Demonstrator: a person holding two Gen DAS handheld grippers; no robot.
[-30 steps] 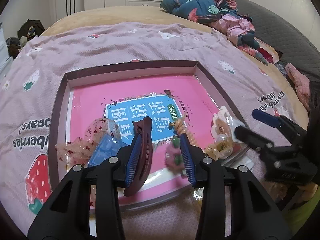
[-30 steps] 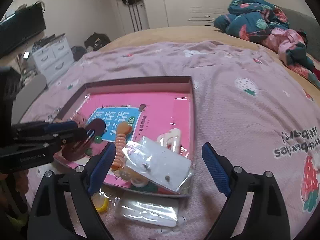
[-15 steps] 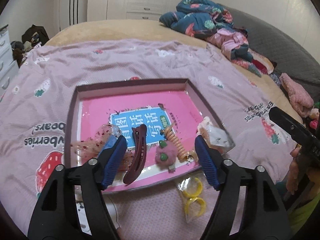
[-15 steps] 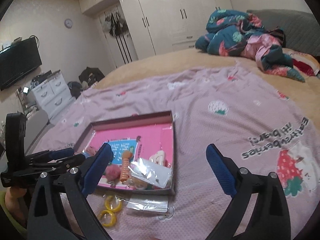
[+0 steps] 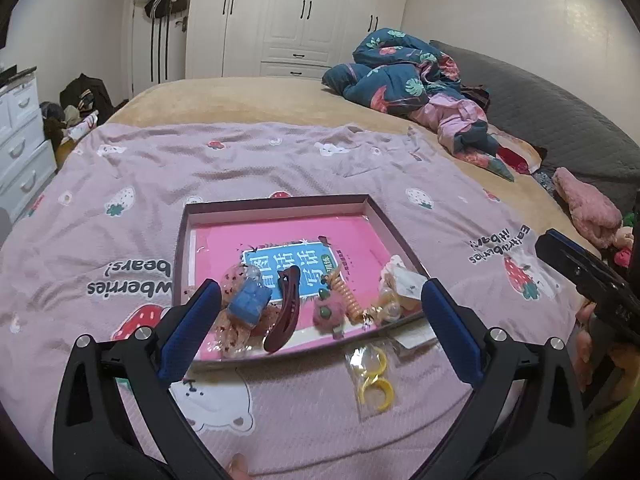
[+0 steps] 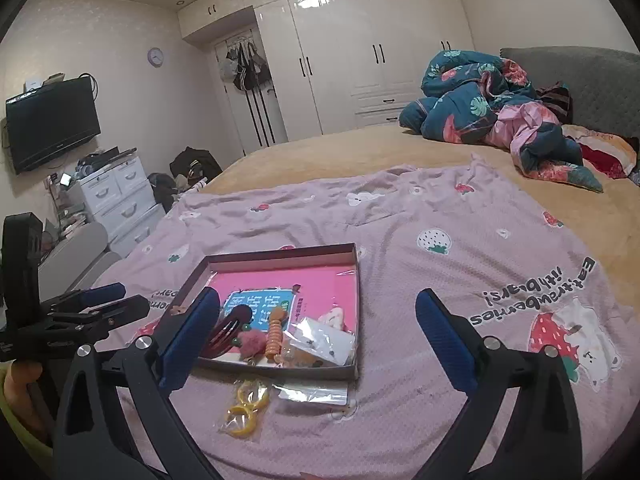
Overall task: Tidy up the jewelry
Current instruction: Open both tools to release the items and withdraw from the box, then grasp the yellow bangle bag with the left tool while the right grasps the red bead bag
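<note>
A shallow dark-rimmed box [image 5: 280, 201] holding a pink book lies on the strawberry blanket. Along its near side lie a dark red hair clip [image 5: 285, 314], a blue block [image 5: 250, 303], a pink fuzzy ball [image 5: 328, 313], an orange spiral tie [image 5: 347, 293] and a clear earring packet [image 5: 405, 285]. A bag of yellow rings [image 5: 374, 376] rests on the blanket outside the box. My left gripper [image 5: 320, 292] hovers above the near rim, jaws opening with nothing between them. My right gripper [image 6: 318, 296] also hangs above the box [image 6: 280, 253], jaws opening and empty.
A flat clear packet [image 6: 312, 394] lies by the yellow rings [image 6: 246, 404]. A crumpled quilt [image 6: 492, 108] sits at the bed's far right. White drawers [image 6: 116, 196] and a television [image 6: 52, 122] stand left of the bed. A finger of the right gripper [image 5: 576, 266] shows at the right.
Both grippers rose and drew back from the box. The left jaws spread wide, and the dark red hair clip that was between them now lies in the box.
</note>
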